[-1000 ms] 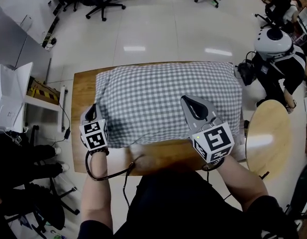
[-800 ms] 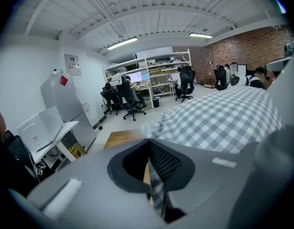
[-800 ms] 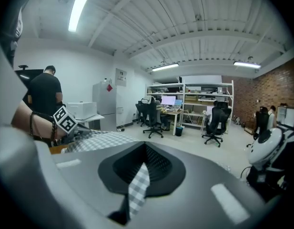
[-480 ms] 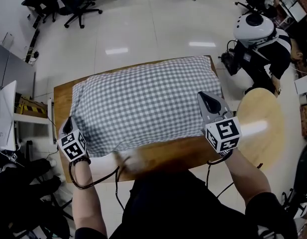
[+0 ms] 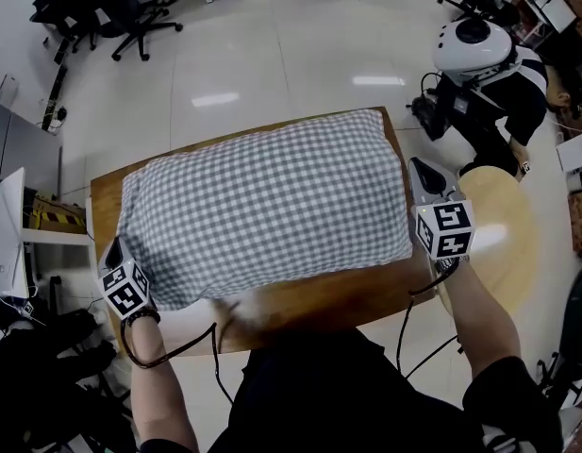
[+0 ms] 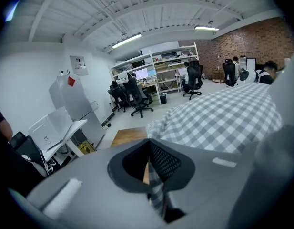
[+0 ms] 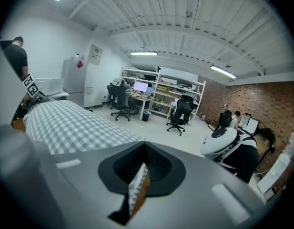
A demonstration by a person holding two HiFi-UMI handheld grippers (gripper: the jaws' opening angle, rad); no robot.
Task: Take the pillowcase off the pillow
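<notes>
Presently the pillow (image 5: 272, 187) lies flat on the wooden surface (image 5: 309, 302), fully enclosed in its grey-and-white checked pillowcase (image 5: 224, 229). It covers most of the top. A band of bare wood shows along the pillow's near edge, and a narrower strip beyond its left end.

Left claw (image 5: 114, 250): positioned at the pillow's near left corner, tip against the cloth. The left gripper view shows the jaws pressed together with a narrow fold of the checked pillowcase nipped between them. The rest of the fabric spreads away to the right.

Right claw (image 5: 425, 171): positioned just off the pillow's right end, about level with the middle of that end. The right gripper view shows the jaws pressed together. A sliver of checked cloth and wood shows in the slit between them. Whether that cloth is caught or merely seen through the slit cannot be determined. The head view shows this claw beside the pillow's edge, with no fabric drawn out toward it.

Surroundings: a round pale wooden table (image 5: 503, 229) stands beyond the pillow's right end. A person in a white helmet (image 5: 472, 43) is further off on that side. Office chairs (image 5: 144, 12) stand on the floor beyond the pillow's far edge.
</notes>
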